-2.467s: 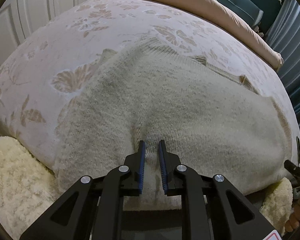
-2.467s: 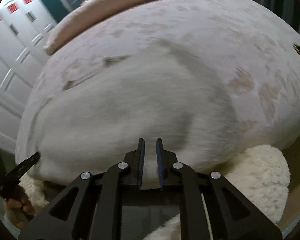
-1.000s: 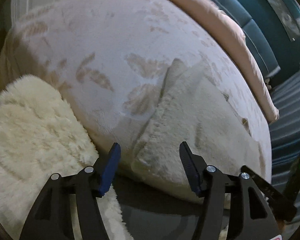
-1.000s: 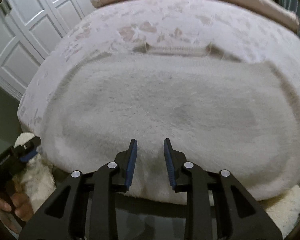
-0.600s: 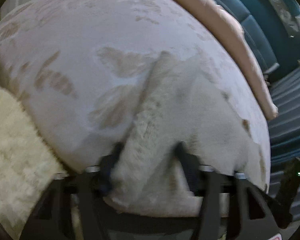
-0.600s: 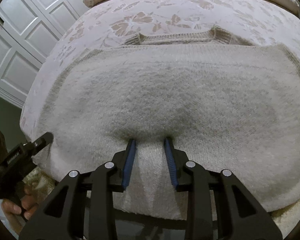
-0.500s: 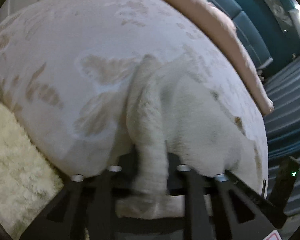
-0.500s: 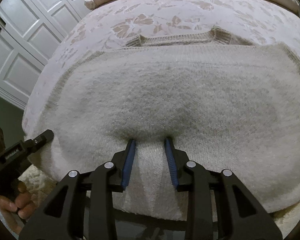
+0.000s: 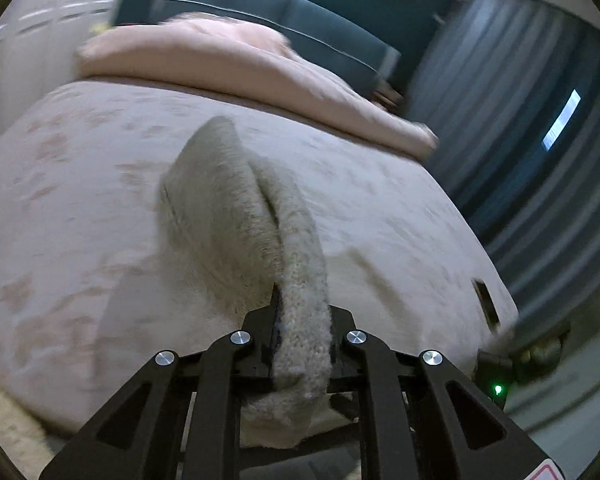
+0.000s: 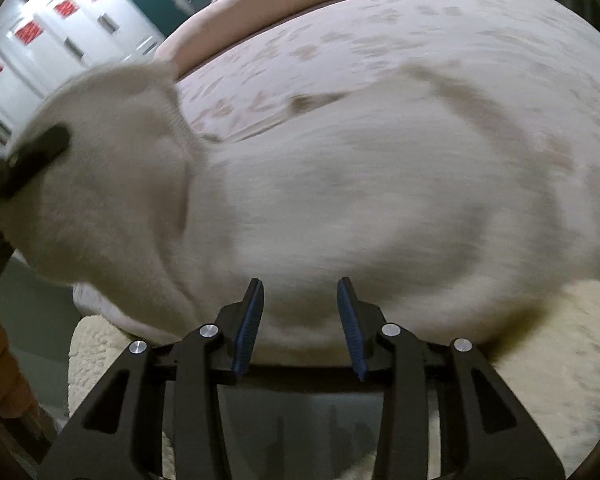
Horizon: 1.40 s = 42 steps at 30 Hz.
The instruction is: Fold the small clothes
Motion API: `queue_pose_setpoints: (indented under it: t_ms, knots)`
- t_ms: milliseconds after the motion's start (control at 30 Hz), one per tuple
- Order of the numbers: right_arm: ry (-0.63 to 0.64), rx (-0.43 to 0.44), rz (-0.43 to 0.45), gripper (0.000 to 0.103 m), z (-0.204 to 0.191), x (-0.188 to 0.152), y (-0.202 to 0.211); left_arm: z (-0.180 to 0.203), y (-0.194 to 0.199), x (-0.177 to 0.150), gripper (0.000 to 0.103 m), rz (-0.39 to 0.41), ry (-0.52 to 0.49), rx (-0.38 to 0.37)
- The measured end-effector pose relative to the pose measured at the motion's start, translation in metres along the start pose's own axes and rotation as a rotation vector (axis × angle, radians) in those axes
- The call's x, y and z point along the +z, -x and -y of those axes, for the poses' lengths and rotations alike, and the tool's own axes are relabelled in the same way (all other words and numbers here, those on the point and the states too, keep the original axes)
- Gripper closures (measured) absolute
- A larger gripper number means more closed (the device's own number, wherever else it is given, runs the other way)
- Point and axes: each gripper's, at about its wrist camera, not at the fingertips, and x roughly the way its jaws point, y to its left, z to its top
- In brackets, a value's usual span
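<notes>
A cream knitted sweater (image 10: 360, 184) lies spread on the bed. My left gripper (image 9: 302, 316) is shut on the sweater's left edge (image 9: 304, 312) and holds it lifted, so the fabric (image 9: 228, 216) rises in a fold above the bedspread. In the right wrist view the left gripper (image 10: 36, 152) shows at the far left with the raised part of the sweater (image 10: 112, 152) draped over it. My right gripper (image 10: 300, 312) is open at the sweater's near hem, with nothing between its pads.
The bed has a pale floral bedspread (image 9: 60, 208) and a pink duvet (image 9: 240, 64) folded at its far end. A fluffy cream rug (image 10: 540, 360) lies below the bed's near edge. Blue curtains (image 9: 540, 128) hang on the right, white wardrobe doors (image 10: 40, 40) on the left.
My left gripper closed on the sweater's left edge and lifted it off the bed. My right gripper opened wider and drew back a little from the hem.
</notes>
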Motion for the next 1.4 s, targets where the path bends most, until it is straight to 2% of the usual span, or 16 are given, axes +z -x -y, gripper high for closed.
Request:
queue_pose_setpoints:
  t_ms: [133,233,300,400,500,533,633,767,933,1000,1067,1100,1200,1267,1333,1400]
  knots:
    - [-0.077,-0.044,0.032,0.066,0.042,-0.003,0.021,0.044,-0.062,-0.020,0.093,-0.134,-0.056,-0.041]
    - [-0.137,-0.064,0.046,0.066,0.070,-0.003,0.030,0.054,-0.114,-0.051,0.093,-0.256,-0.079,0.005]
    - [-0.172,-0.062,0.051,0.065,0.084,-0.004,0.034,0.053,-0.133,-0.066,0.091,-0.282,-0.097,0.035]
    - [-0.200,-0.026,0.061,0.064,0.094,-0.001,0.041,0.058,-0.118,-0.072,0.080,-0.221,-0.156,0.063]
    - [-0.204,0.030,0.075,0.051,0.095,0.011,0.045,0.063,-0.095,-0.072,0.042,-0.197,-0.190,0.084]
    - [-0.208,0.061,0.078,0.048,0.090,0.016,0.044,0.062,-0.084,-0.073,0.038,-0.177,-0.192,0.086]
    - [-0.223,0.168,0.065,0.033,0.081,0.035,0.036,0.048,-0.054,-0.081,0.030,-0.152,-0.225,0.106]
    - [-0.212,0.245,-0.018,0.032,0.057,0.055,0.004,0.013,-0.038,-0.103,0.029,-0.187,-0.252,0.222]
    - [-0.209,0.269,-0.131,0.030,0.029,0.062,-0.032,-0.024,-0.043,-0.122,0.029,-0.235,-0.210,0.343]
    - [-0.159,0.210,-0.159,0.040,0.017,0.064,-0.047,-0.035,-0.048,-0.124,0.029,-0.254,-0.165,0.343]
    - [-0.086,0.129,-0.159,0.088,0.002,0.067,-0.048,-0.041,-0.050,-0.124,0.029,-0.265,-0.139,0.342]
    - [-0.063,0.136,-0.135,0.087,-0.002,0.070,-0.040,-0.042,-0.051,-0.123,0.029,-0.266,-0.138,0.347]
    - [-0.062,0.355,0.029,0.089,-0.001,0.087,0.020,-0.041,-0.047,-0.116,0.030,-0.246,-0.127,0.336]
    - [-0.035,0.428,0.170,0.089,0.007,0.091,0.064,-0.039,-0.044,-0.112,0.030,-0.223,-0.114,0.326]
    - [-0.043,0.413,0.228,0.089,0.030,0.088,0.078,-0.038,-0.048,-0.108,0.029,-0.216,-0.110,0.319]
    - [-0.068,0.245,0.156,0.088,0.066,0.083,0.051,-0.038,-0.056,-0.106,0.029,-0.226,-0.102,0.320]
